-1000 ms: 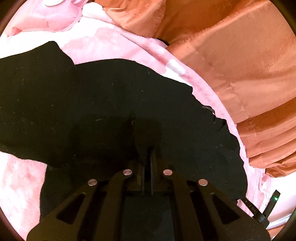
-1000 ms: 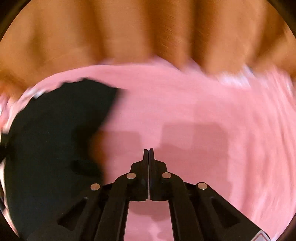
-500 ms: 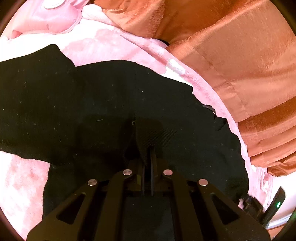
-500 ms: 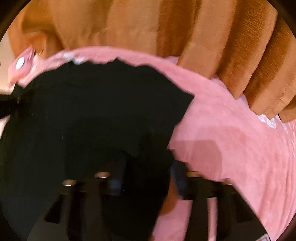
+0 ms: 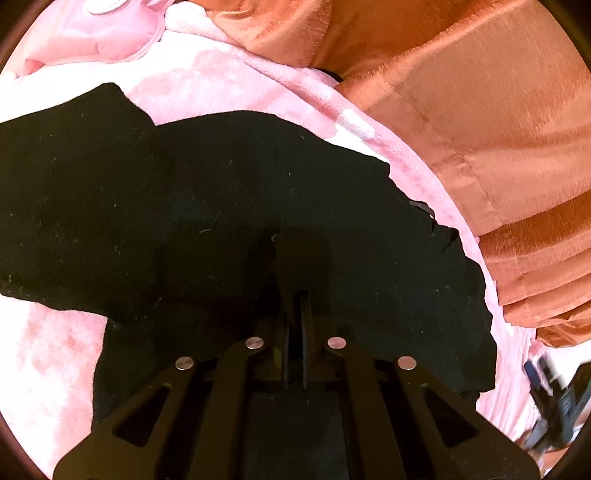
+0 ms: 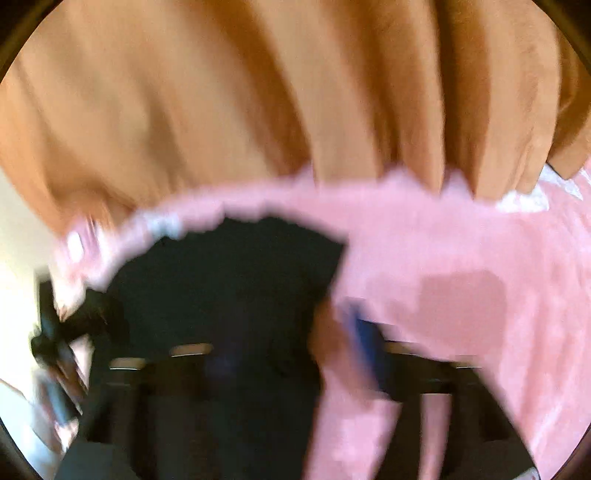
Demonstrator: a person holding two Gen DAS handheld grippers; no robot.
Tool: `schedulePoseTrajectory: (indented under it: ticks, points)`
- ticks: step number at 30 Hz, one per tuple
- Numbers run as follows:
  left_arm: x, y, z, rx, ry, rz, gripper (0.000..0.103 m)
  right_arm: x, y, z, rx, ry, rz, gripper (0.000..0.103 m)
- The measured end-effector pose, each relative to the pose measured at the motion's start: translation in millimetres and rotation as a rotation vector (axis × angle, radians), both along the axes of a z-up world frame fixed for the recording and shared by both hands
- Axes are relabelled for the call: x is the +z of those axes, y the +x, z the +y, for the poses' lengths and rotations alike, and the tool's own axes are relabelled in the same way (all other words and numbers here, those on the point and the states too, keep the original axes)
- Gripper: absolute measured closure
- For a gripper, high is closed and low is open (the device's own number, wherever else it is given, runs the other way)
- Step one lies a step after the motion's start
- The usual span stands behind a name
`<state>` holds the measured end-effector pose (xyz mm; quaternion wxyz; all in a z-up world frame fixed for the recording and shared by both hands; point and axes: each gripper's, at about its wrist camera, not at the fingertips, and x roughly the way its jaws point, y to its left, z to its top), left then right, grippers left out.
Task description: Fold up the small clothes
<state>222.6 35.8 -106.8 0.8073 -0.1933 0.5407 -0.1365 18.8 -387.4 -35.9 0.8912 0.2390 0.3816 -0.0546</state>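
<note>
A black garment (image 5: 229, 206) lies spread on a pink fleece blanket (image 5: 221, 77). My left gripper (image 5: 295, 299) is shut on a pinched fold of the black garment near its middle and rests on it. In the right wrist view the frame is blurred by motion; the black garment (image 6: 229, 288) fills the lower left. My right gripper (image 6: 295, 362) stands wide open, its left finger over the garment and its right finger (image 6: 369, 350) over the pink blanket (image 6: 480, 258), astride the garment's right edge.
Orange curtains (image 5: 461, 92) hang close behind the blanket's far edge and also show in the right wrist view (image 6: 258, 92). A pink pouch (image 5: 92, 33) lies at the far left. The right gripper shows blurred at the lower right (image 5: 554, 398).
My right gripper has swung left from bare blanket to the garment's right edge and opened from shut. My left gripper has kept its pinch and barely moved.
</note>
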Motion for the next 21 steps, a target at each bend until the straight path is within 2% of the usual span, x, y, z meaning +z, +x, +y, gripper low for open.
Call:
schedulePoseTrajectory:
  ticks: [1, 3, 5, 6, 7, 9, 11, 12, 13, 14, 15, 16, 19, 21]
  points:
    - [0.4, -0.4, -0.8, -0.002, 0.006, -0.002, 0.099, -5.3, 14.7, -6.6, -0.005, 0.032, 0.019, 0.016]
    - [1.0, -1.4, -1.6, -0.010, 0.013, -0.003, 0.099, -34.9, 55.0, -15.1, -0.006, 0.072, 0.117, 0.018]
    - [0.5, -1.1, -0.4, -0.014, 0.007, 0.001, 0.099, -67.0, 78.4, -16.4, -0.003, 0.096, 0.206, 0.033]
    - [0.3, -0.5, 0.4, -0.017, 0.003, 0.005, 0.099, -76.9, 87.7, -12.3, 0.011, 0.113, 0.233, 0.063]
    - [0.2, 0.0, 1.2, -0.019, -0.001, 0.008, 0.099, -74.7, 88.2, -9.5, -0.003, 0.077, 0.220, 0.092]
    - [0.1, 0.2, 2.8, -0.020, -0.007, 0.013, 0.099, -51.9, 90.0, -14.1, 0.029, 0.105, 0.105, 0.095]
    - [-0.2, 0.2, 1.8, -0.025, -0.001, 0.011, 0.099, -29.4, 88.5, -20.7, 0.029, 0.042, 0.016, 0.098]
    - [-0.5, 0.4, -0.3, -0.030, 0.008, 0.004, 0.099, -30.1, 93.1, -21.8, 0.026, -0.042, 0.036, 0.099]
    - [-0.7, 0.7, -2.6, -0.035, 0.018, -0.003, 0.099, -39.5, 99.9, -24.3, 0.025, -0.074, 0.085, 0.099]
    - [-0.5, 0.2, -4.7, -0.038, 0.029, -0.012, 0.099, -65.1, 112.6, -28.2, 0.039, -0.063, 0.192, 0.099]
    - [0.1, -0.4, -5.6, -0.040, 0.036, -0.015, 0.099, -73.7, 112.8, -28.2, 0.048, -0.064, 0.208, 0.099]
    - [0.4, -1.1, -6.1, -0.042, 0.041, -0.019, 0.099, -69.5, 110.2, -27.5, 0.042, -0.072, 0.194, 0.098]
    - [0.0, -2.4, -4.2, -0.033, 0.032, -0.015, 0.099, -37.4, 82.2, -26.8, -0.007, -0.007, 0.110, 0.096]
    - [1.2, -3.4, -5.5, -0.033, 0.046, -0.020, 0.099, -11.4, 53.3, -1.8, 0.051, -0.036, 0.064, 0.091]
